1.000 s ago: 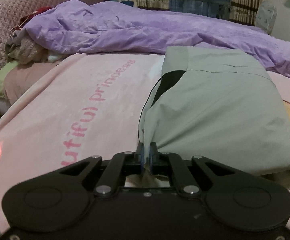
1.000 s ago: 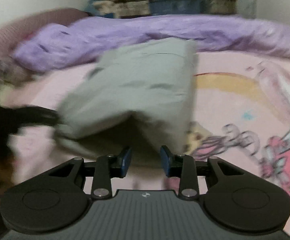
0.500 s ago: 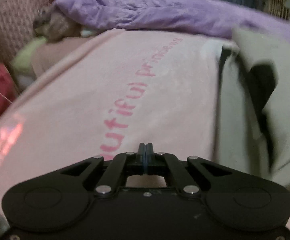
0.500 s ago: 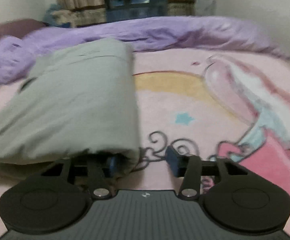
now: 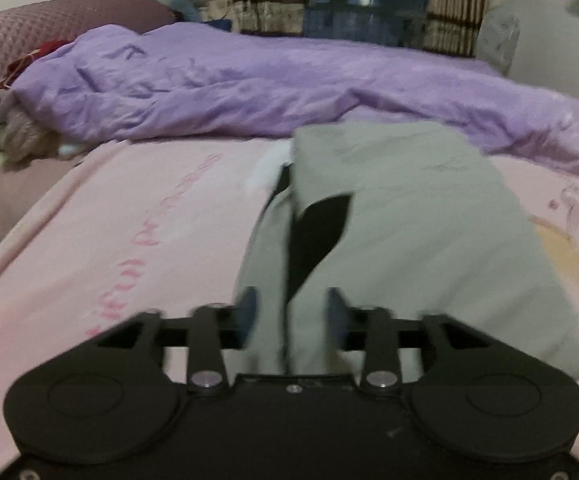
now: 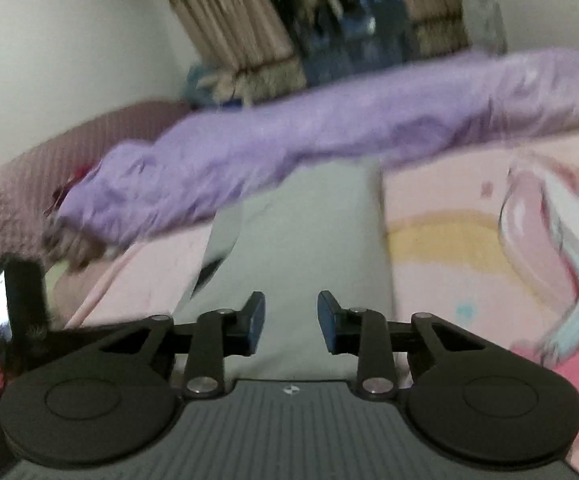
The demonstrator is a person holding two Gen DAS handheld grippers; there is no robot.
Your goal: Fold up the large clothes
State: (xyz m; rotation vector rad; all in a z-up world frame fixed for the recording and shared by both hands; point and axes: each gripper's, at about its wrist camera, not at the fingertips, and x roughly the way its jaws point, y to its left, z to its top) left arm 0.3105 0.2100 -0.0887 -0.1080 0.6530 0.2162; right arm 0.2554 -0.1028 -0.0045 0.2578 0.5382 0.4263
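Your left gripper (image 5: 289,316) now has its jaws apart, while a second ago they were pressed together on the near edge of the grey-green garment (image 5: 409,232), and half a second ago they were together on nothing over the pink blanket (image 5: 129,232). So you have let go of the cloth, swung away to the left, and now you come back to it: the near left fold of the garment, where a black lining patch (image 5: 317,236) shows, lies between the two open fingers. I cannot tell if the fingers touch the cloth, because the picture is blurred.

Your right gripper (image 6: 291,322) also has its jaws apart and holds nothing. Before it was low at the near right corner of the garment; now it is lifted and tilted, and it looks along the middle of the garment (image 6: 301,248) toward the purple quilt (image 6: 329,120) at the far side of the bed.

The garment lies on the blanket as a long narrow bundle, its far end near the quilt. I judge that the lengthwise fold is finished and released, and both grippers are taking a new position at the near end. The next step is probably to take this near end and bring it toward the far end, but no grip is closed yet.
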